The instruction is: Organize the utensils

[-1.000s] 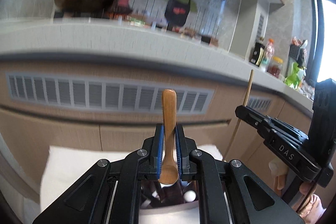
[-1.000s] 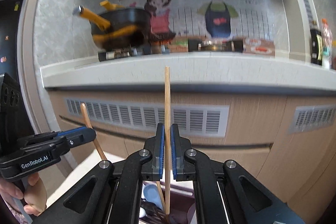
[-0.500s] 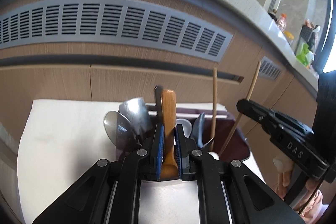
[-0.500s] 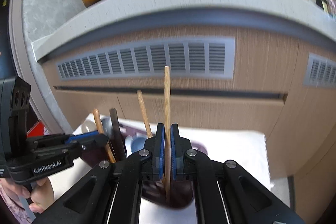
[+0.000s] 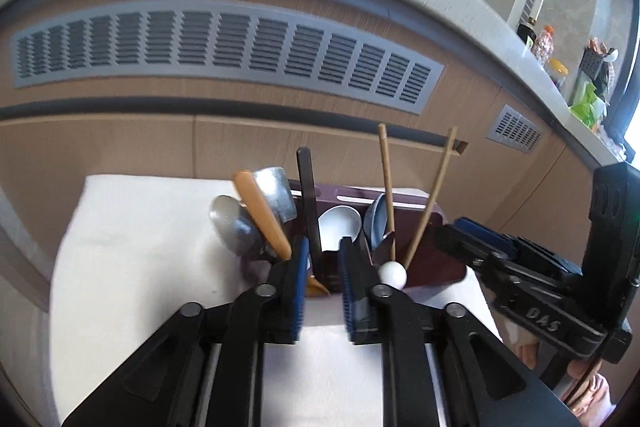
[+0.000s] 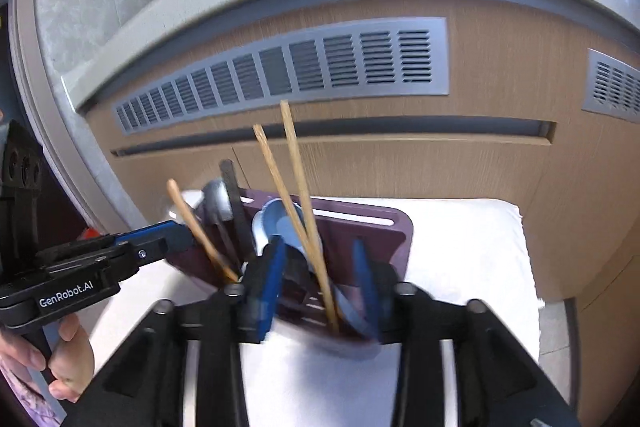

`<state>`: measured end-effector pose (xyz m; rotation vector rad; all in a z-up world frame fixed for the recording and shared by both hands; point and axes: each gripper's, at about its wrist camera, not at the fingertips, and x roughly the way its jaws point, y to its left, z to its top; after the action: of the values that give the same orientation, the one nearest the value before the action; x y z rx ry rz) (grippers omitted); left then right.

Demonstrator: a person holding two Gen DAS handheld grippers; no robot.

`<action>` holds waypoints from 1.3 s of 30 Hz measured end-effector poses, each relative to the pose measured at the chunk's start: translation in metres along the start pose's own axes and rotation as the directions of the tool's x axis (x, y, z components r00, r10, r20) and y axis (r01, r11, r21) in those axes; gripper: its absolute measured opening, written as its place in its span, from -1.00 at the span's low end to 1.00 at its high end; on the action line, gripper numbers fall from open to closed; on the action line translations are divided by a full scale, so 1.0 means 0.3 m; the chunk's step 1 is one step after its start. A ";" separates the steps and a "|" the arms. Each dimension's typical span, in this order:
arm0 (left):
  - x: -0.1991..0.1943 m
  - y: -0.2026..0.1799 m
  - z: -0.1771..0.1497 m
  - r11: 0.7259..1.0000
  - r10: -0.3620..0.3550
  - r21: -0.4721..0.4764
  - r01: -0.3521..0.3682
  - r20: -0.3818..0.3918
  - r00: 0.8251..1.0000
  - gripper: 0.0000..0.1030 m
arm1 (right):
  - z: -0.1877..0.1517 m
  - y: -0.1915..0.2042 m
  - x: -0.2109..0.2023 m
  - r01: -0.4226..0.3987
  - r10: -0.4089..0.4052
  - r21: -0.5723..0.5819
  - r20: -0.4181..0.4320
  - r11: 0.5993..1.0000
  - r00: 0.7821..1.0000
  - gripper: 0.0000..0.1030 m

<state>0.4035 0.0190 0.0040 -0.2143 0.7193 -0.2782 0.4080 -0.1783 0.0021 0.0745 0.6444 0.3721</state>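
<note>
A dark purple utensil holder stands on a white cloth. My left gripper hangs just above the holder with its jaws opening. The wooden spoon leans free to the left in the holder, and its low end shows between the pads, untouched. My right gripper is over the holder's right side, its jaws also opening. Two wooden chopsticks stand in the holder; they rise between the right pads, which do not press them.
Metal spoons, a black handle, a white spoon and a blue spoon fill the holder. Wooden cabinet fronts with grey vents rise close behind. A hand holds the left gripper.
Both grippers sank to the holder and their jaws parted. The wooden spoon left the left pads and tipped leftward. The chopstick left the right pads and leans beside the other one.
</note>
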 end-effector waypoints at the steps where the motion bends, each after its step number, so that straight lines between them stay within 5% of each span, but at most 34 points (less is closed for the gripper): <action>1: -0.034 -0.007 -0.011 1.000 0.012 0.002 -0.012 0.015 1.000 -0.28 | -0.010 0.001 -0.031 -0.003 0.002 0.013 0.013 1.000 1.000 -0.26; 2: -0.071 -0.015 -0.025 1.000 0.024 0.005 -0.024 0.034 0.999 -0.10 | -0.023 0.004 -0.064 0.002 -0.003 0.019 0.022 1.000 1.000 -0.24; 5: -0.166 -0.048 -0.071 0.998 0.056 0.026 -0.058 0.074 0.996 0.00 | -0.060 0.028 -0.159 0.045 -0.046 0.019 0.041 0.999 0.998 0.01; 7: -0.237 -0.077 -0.118 0.996 0.071 0.041 -0.075 0.092 0.993 0.19 | -0.092 0.044 -0.227 0.071 -0.073 0.029 0.067 0.997 0.995 0.50; 13: -0.386 -0.122 -0.246 0.990 0.122 0.051 -0.130 0.133 0.983 0.62 | -0.200 0.114 -0.413 0.220 -0.220 0.020 0.183 0.975 0.958 1.00; 17: -0.474 -0.141 -0.346 0.974 0.204 0.056 -0.219 0.205 0.957 0.89 | -0.294 0.152 -0.512 0.215 -0.199 -0.037 0.257 0.976 0.946 1.00; 23: -0.554 -0.157 -0.485 0.949 0.287 0.065 -0.308 0.221 0.932 0.99 | -0.411 0.155 -0.586 0.211 -0.207 0.005 0.220 0.977 0.953 1.00; 27: -0.571 -0.176 -0.552 0.948 0.292 0.075 -0.310 0.192 0.937 0.99 | -0.471 0.171 -0.606 0.237 -0.230 -0.021 0.174 0.971 0.958 1.00; 30: -0.580 -0.195 -0.578 0.951 0.282 0.076 -0.300 0.183 0.942 0.99 | -0.508 0.189 -0.621 0.180 -0.171 -0.059 0.130 0.982 0.977 1.00; 39: -0.607 -0.250 -0.594 0.953 0.257 0.110 -0.283 0.202 0.945 0.99 | -0.553 0.176 -0.650 0.269 -0.262 -0.036 0.143 0.962 0.955 1.00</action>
<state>0.1397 -0.0103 0.0071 -0.0074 0.5333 -0.0431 0.1486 -0.2075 -0.0093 -0.0391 0.5000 0.1227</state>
